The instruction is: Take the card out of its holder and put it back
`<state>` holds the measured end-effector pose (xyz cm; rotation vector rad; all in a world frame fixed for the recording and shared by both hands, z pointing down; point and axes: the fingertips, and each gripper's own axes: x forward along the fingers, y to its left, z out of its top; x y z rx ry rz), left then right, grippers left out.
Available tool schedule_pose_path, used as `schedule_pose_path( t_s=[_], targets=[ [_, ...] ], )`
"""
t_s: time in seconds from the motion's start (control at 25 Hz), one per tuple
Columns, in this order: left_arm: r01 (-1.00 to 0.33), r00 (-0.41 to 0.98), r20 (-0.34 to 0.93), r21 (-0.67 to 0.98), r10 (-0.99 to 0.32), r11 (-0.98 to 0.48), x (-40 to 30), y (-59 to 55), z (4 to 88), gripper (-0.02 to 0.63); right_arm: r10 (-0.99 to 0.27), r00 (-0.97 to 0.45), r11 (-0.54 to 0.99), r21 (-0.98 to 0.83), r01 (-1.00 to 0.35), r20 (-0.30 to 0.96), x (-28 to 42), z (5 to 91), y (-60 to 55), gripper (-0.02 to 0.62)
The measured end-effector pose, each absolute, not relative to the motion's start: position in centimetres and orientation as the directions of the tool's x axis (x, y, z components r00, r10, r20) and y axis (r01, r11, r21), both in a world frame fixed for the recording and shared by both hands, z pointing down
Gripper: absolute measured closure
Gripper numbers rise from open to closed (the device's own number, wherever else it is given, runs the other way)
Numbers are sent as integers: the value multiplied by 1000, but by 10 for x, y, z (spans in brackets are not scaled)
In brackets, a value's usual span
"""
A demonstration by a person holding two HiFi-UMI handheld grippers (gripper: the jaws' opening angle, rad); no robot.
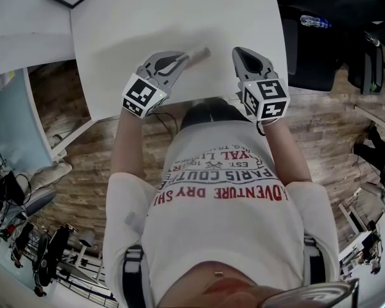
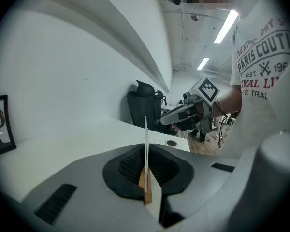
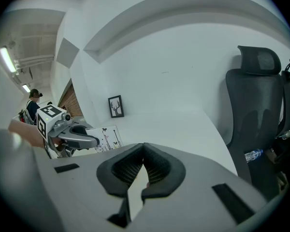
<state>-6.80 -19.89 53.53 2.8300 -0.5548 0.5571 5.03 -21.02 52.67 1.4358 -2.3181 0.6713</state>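
Left gripper (image 1: 190, 55) was clamped on thin white card (image 2: 146, 134), upper centre | right gripper (image 1: 241, 52) was closed, empty | both over white worktop (image 1: 147, 18)

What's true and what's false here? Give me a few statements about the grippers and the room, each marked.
1. The left gripper is clamped on a thin white card. True.
2. The right gripper holds a water bottle. False: its jaws are together, and the bottle lies by the black chair.
3. The framed picture shows a deer. True.
4. The room has green carpet. False: the floor is wood-look planks.
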Motion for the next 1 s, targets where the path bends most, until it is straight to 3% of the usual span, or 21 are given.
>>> schedule_pose_path(
  t_s=[0.92,0.96,1.0],
  targets=[
    [-405,850,435,178,-297,-897,-68,-191,569,568,-736,-421,367,-209,-906,531,57,536,-206,575],
    [-400,856,427,191,-291,-897,-67,-189,568,554,-736,-422,369,-208,-906,529,57,535,-206,575],
    [-398,865,410,206,-290,-894,-66,-188,565,496,-737,-424,372,-208,-905,526,57,534,-205,575]
  ],
)
